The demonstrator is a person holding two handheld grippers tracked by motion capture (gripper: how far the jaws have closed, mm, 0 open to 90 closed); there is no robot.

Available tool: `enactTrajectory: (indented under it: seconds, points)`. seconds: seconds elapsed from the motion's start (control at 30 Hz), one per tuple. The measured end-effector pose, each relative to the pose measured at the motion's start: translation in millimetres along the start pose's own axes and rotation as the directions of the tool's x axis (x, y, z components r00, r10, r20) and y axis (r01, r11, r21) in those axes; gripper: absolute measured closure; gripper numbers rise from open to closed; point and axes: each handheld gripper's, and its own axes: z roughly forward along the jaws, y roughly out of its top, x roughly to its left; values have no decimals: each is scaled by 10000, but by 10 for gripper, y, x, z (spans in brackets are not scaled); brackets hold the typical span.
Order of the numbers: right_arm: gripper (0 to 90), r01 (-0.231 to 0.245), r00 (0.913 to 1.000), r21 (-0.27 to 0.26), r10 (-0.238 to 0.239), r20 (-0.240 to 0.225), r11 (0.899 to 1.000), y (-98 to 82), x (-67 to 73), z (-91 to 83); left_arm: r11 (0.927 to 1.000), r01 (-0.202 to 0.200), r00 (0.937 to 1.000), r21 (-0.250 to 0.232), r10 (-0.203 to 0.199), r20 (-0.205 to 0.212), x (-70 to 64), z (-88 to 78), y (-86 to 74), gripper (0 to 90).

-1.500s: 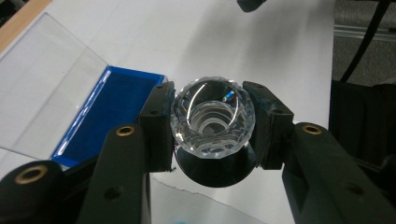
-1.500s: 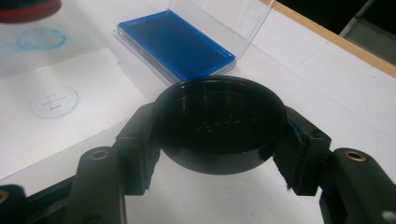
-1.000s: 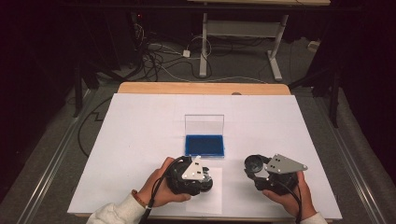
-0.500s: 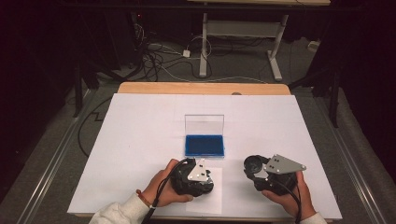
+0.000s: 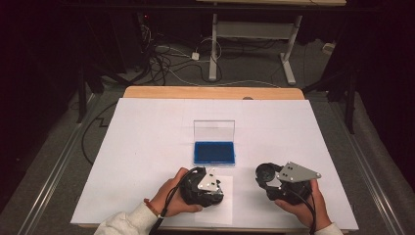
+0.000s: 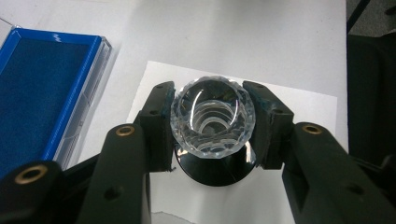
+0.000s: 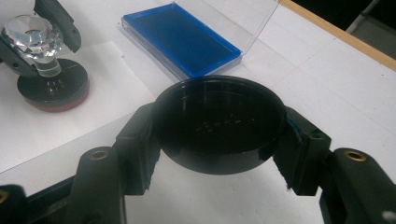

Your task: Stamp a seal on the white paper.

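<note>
My left gripper [image 6: 212, 123] is shut on the faceted crystal knob [image 6: 212, 116] of a stamp. The stamp's round black base [image 6: 215, 170] rests on a small white paper sheet [image 6: 303, 121]. From the right gripper view the stamp [image 7: 39, 42] stands upright at the top left, with a red rim under its base. My right gripper [image 7: 219, 135] is shut on a round black cap [image 7: 219, 121], its hollow side facing the camera, held just above the table. In the high view the left gripper [image 5: 211, 188] and the right gripper [image 5: 268, 177] sit near the front edge.
An open blue ink pad [image 5: 214, 152] with its clear lid [image 5: 214, 131] standing up lies just beyond both grippers on the white table cover [image 5: 147, 132]. A wooden table edge [image 5: 210, 92] runs along the back. Cables and a desk frame lie on the floor beyond.
My left gripper with the stamp has shifted slightly to the right and toward the front edge. The right gripper and cap have kept still.
</note>
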Motion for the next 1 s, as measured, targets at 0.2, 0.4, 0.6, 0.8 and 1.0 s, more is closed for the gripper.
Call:
enactTrajectory:
  seconds: [0.2, 0.4, 0.6, 0.8, 1.0]
  points:
    - [388, 2, 10000, -15, -2, 21, 10000, 5, 8, -3, 9998, 100, 9999, 159, -100, 17, 0, 0, 9, 548]
    - [388, 92, 10000, -115, -92, -4, 9999, 14, 17, -10, 9993, 164, 9998, 326, -167, 100, 12, -2, 27, 548]
    - [388, 121, 9999, -129, -121, -6, 9998, 14, 20, -11, 9992, 207, 9997, 338, -211, 103, 15, 4, 31, 548]
    - [388, 100, 10000, -106, -100, 1, 9999, 14, 25, -7, 9986, 161, 9998, 498, -158, -72, -16, 3, 50, 548]
    - [388, 174, 9998, -61, -174, -21, 9998, 15, 30, 6, 9988, 276, 9996, 401, -273, -83, -11, 18, 60, 548]
